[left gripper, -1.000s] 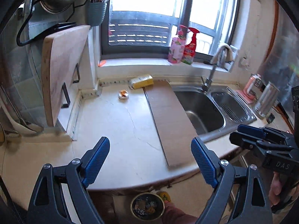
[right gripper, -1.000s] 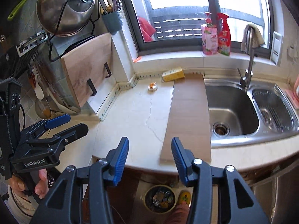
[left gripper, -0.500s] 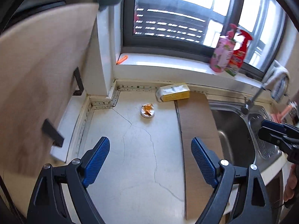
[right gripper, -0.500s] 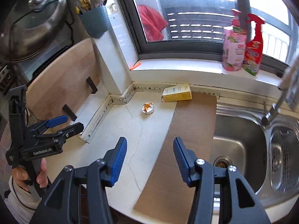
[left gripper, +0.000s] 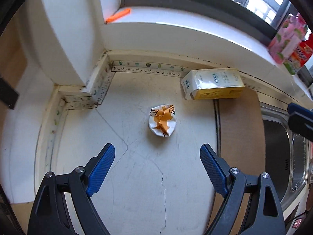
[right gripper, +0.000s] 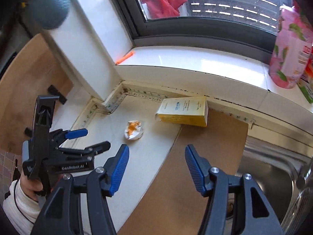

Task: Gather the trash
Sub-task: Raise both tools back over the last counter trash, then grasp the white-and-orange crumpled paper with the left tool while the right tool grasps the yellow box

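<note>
The left gripper [left gripper: 157,154] hangs over the white counter [left gripper: 137,186] with its two blue fingers [left gripper: 101,166] wide apart and nothing between them. Just past them lies a crumpled ball of paper [left gripper: 162,121], white and orange. Farther back a yellow box [left gripper: 213,87] lies by the wall, partly on a brown board [left gripper: 240,129]. The tip of the right gripper [left gripper: 300,117] pokes in over the sink [left gripper: 281,156].

Sunlit window [right gripper: 215,9] above cracked countertop [left gripper: 137,186]
</note>
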`<state>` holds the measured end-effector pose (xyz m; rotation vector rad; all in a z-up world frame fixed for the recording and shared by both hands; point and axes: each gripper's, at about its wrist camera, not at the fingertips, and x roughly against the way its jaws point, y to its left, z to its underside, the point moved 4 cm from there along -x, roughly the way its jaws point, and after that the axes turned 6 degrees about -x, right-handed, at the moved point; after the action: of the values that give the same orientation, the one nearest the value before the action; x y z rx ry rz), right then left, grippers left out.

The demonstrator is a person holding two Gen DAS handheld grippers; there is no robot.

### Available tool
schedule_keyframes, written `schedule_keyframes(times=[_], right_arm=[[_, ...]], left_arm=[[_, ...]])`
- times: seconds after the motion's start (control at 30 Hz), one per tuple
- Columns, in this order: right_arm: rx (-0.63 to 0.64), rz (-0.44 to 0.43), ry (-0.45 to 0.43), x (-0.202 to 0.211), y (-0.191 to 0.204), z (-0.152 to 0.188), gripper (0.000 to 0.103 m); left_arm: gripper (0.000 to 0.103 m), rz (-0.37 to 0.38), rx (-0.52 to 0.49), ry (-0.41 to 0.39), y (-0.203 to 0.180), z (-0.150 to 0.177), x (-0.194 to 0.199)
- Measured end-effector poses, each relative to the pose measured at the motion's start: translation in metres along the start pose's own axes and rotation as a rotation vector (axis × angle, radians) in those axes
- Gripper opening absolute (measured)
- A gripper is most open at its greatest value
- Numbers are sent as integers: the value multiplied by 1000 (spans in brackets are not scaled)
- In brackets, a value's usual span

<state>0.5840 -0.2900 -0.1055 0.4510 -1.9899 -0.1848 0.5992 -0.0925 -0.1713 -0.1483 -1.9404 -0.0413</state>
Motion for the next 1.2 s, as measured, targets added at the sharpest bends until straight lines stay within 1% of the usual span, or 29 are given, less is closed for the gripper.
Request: schedule_keyframes(times=[0.17,0.27,0.37,0.5,0.53,0.6,0.67,0.73,0.9,1.0,1.13,1.2], right_arm=[[-6,-16,2,-37,-17,-29,60],[10,-8,-1,-54,-21,-45,60],[18,-3,12,-73,-26,-59,60],[32,7,13,-92,-29,-73,60],[37,16,13,-96,-30,-76,60],[48,21,19,-103,-31,-81,60],[64,23,31,-111,-31,-84,60],[74,31,48,-119,-32,-87,60],[108,42,90,-133,-33,-83,60],[101,49,129,-144,-37,-80,60],[92,20,195,-153,-38,-72,60],[104,8,207,-152,-34,-68,60]], left_arm=[[87,-16,31,38,2,-13,-37],[87,-26,51,60,5,-19,-60],[87,-24,68,68,7,-22,-73],[87,-23,65,65,5,-27,-85],[86,-26,61,63,4,-27,-86],[77,-31,53,64,3,-28,-90],[58,-27,55,72,4,-28,-95],[49,-17,69,80,7,-30,-102],[49,-20,97,57,21,-27,-103],[49,-19,115,55,29,-25,-103],[49,-16,126,54,34,-21,-101],[49,-11,129,52,35,-19,-100]])
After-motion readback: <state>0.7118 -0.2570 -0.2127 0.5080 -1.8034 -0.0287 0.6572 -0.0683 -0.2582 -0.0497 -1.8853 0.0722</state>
